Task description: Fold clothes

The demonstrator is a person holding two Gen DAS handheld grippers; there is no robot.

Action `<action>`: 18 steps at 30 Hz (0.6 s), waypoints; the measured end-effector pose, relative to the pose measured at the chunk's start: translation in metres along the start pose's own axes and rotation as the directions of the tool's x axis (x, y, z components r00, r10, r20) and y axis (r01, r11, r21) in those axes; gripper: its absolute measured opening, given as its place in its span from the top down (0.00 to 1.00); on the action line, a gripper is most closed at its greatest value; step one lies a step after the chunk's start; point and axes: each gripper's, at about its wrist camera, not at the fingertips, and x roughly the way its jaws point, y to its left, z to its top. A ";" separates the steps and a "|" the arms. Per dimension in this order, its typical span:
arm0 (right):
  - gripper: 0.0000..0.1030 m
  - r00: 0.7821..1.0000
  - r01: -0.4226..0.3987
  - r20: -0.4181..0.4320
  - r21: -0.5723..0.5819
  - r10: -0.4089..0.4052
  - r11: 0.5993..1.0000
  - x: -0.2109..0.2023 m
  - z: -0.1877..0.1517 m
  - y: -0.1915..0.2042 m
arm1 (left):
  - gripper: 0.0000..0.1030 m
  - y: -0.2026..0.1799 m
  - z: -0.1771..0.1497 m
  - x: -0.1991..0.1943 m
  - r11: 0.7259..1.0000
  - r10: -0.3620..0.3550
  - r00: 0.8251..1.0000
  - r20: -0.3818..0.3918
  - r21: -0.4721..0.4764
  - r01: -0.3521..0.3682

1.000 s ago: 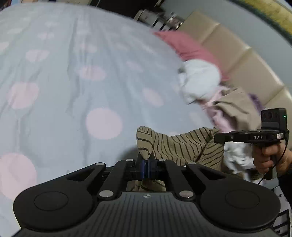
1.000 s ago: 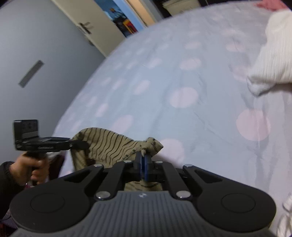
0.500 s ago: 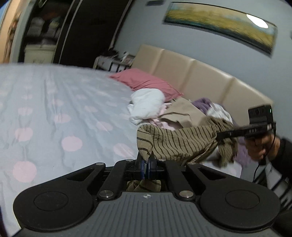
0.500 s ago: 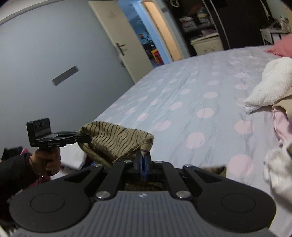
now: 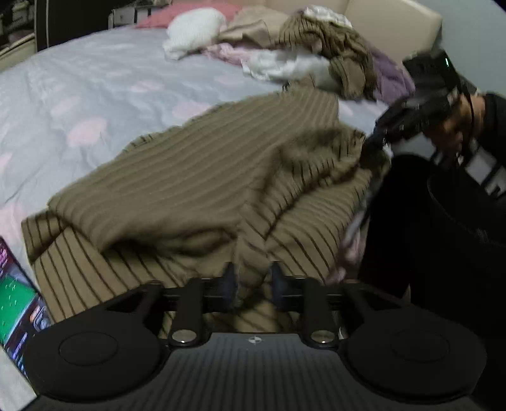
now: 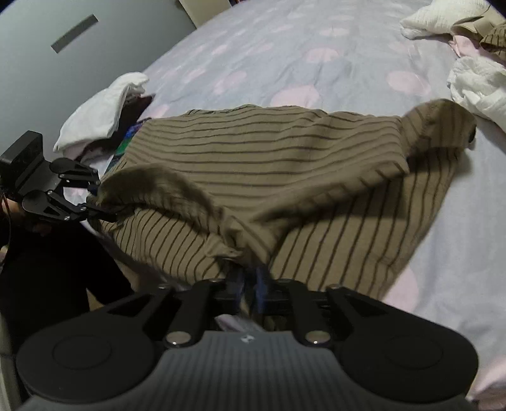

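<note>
A tan shirt with dark stripes (image 5: 202, 177) lies spread on the bed, partly bunched near its front edge; it also shows in the right wrist view (image 6: 284, 170). My left gripper (image 5: 251, 281) has its jaws slightly apart with a fold of the shirt between them; it also shows in the right wrist view (image 6: 104, 208) at the shirt's left corner. My right gripper (image 6: 249, 278) is nearly shut on the shirt's near edge; it also shows blurred in the left wrist view (image 5: 376, 139) at the shirt's right corner.
The bed has a grey sheet with pink dots (image 6: 284, 47). A pile of unfolded clothes (image 5: 316, 47) lies by the beige headboard (image 5: 392, 22). A white garment (image 6: 104, 104) lies at the bed's left. A lit phone screen (image 5: 15, 300) sits at the left edge.
Both grippers swung down from holding the shirt bunched in the air; the shirt now lies spread on the bed. The left jaws have parted a little.
</note>
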 end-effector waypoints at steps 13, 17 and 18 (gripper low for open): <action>0.65 0.978 -0.083 0.195 0.019 0.077 0.996 0.002 0.054 0.031 | 0.36 -0.011 0.026 -0.013 0.999 -0.033 0.986 0.162 -0.030 0.038; 0.68 0.988 0.062 0.136 0.121 -0.078 0.991 0.043 0.063 0.028 | 0.44 -0.002 0.037 0.033 0.994 0.008 0.997 0.080 -0.108 0.001; 0.72 0.987 0.099 0.116 0.128 -0.114 0.987 0.052 0.065 0.030 | 0.50 -0.001 0.037 0.042 0.992 0.014 0.998 0.057 -0.127 -0.007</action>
